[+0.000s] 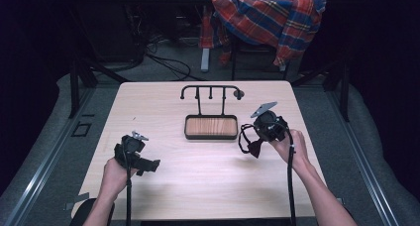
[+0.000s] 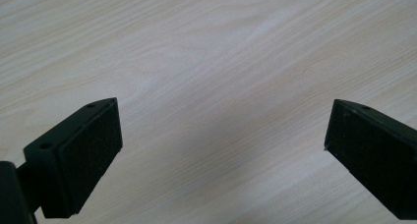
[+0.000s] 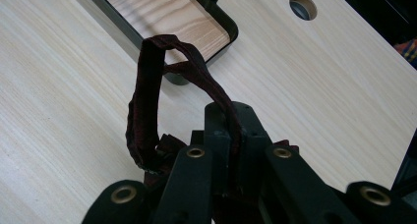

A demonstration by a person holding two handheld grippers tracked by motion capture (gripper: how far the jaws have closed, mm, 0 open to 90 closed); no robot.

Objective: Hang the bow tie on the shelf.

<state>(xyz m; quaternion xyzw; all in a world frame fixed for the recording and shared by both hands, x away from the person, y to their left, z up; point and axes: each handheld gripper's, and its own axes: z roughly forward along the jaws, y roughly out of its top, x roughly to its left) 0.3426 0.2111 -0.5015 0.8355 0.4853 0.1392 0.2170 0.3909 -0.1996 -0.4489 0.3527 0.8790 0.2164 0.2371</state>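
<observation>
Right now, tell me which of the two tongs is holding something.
The right tongs, shut on the dark bow tie by its strap. The left tongs stand open over bare table.

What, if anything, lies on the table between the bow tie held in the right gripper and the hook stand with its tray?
Nothing visible does. The right gripper is shut on the bow tie, its strap looping up in the right gripper view. Between it and the hook stand with its tray lies bare table. The left gripper is open, off to the far side.
</observation>
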